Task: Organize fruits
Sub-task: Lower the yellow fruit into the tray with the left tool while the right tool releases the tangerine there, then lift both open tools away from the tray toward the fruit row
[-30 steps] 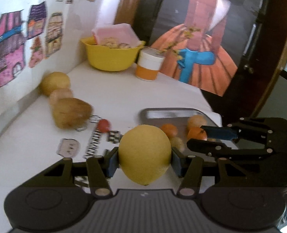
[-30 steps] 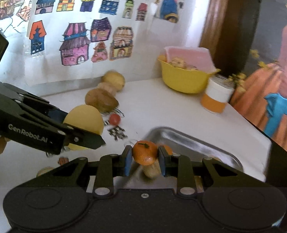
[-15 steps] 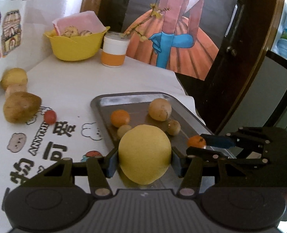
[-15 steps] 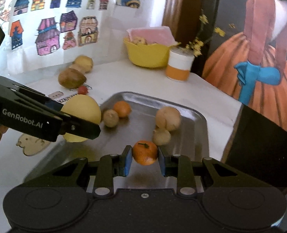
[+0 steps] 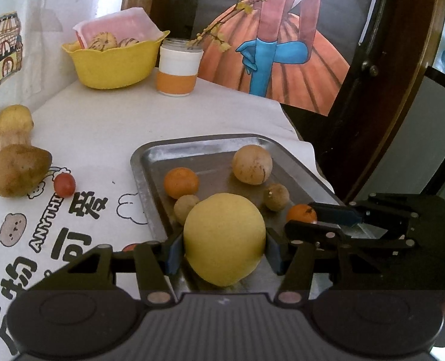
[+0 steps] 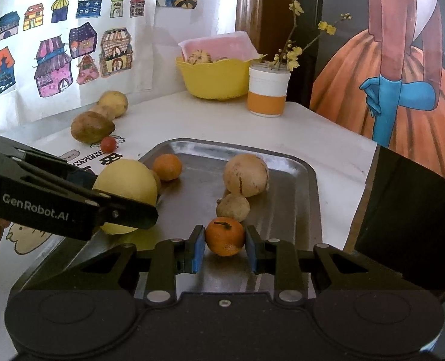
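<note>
Over the steel tray, both grippers are loaded: the left gripper pinches a smooth, round yellow fruit above the tray's near-left rim, and the right gripper has its blue pads either side of a dimpled little mandarin at the tray's near end, though the right pad may be just clear. Inside the tray lie a second mandarin, a speckled tan ball and a knobbly brown fruit. Only the right view reads "GenRobot.AI" on the left gripper; only the left view shows "ANYTHI" printed left of the tray.
</note>
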Tool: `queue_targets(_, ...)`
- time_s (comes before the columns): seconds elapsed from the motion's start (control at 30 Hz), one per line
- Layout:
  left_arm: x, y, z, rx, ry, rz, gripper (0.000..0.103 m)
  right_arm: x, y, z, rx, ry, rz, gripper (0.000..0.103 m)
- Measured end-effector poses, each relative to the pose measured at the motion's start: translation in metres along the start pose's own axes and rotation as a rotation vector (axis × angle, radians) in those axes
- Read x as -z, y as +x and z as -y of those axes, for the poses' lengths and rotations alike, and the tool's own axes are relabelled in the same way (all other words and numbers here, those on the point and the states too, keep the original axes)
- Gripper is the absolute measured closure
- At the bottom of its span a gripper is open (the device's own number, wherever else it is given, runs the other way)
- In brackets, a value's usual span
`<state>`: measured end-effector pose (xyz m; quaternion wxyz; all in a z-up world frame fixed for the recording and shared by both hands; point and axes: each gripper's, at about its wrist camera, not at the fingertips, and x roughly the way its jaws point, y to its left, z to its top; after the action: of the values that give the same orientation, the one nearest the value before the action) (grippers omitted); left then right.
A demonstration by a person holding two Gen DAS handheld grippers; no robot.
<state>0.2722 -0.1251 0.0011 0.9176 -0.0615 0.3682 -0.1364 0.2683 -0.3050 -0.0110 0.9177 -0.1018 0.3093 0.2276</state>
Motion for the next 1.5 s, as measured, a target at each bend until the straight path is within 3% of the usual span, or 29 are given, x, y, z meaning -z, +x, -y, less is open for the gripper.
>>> queue_targets(0.33,0.000,-0.002,0.000,0.008,-0.005,-0.017,0.043,0.003,-0.002,0.000,0.011,0.004,-0.017,0.070)
queue_targets(0.43,0.000,-0.010,-0.001,0.019,-0.020,-0.003,0.038,0.003,-0.008,-0.002,0.015,-0.002,-0.012,0.066)
queue_targets(0.63,0.000,-0.033,-0.001,0.031,-0.022,0.046,0.024,-0.001,-0.027,-0.007,0.032,0.006,0.010,0.051)
queue_targets(0.87,0.006,-0.073,-0.005,0.010,-0.027,0.125,0.002,-0.004,-0.066,-0.019,0.044,0.013,0.056,0.021)
queue_targets(1.07,0.017,-0.103,-0.016,-0.002,-0.038,0.149,0.001,-0.003,-0.100,-0.036,0.052,0.014,0.078,0.006)
queue_targets(1.27,0.034,-0.127,-0.030,-0.028,-0.018,0.130,0.001,0.004,-0.124,-0.059,0.015,0.016,0.048,0.001)
queue_targets(1.5,0.059,-0.148,-0.057,-0.070,-0.024,0.091,0.001,0.015,-0.133,-0.098,-0.027,-0.032,-0.048,0.001)
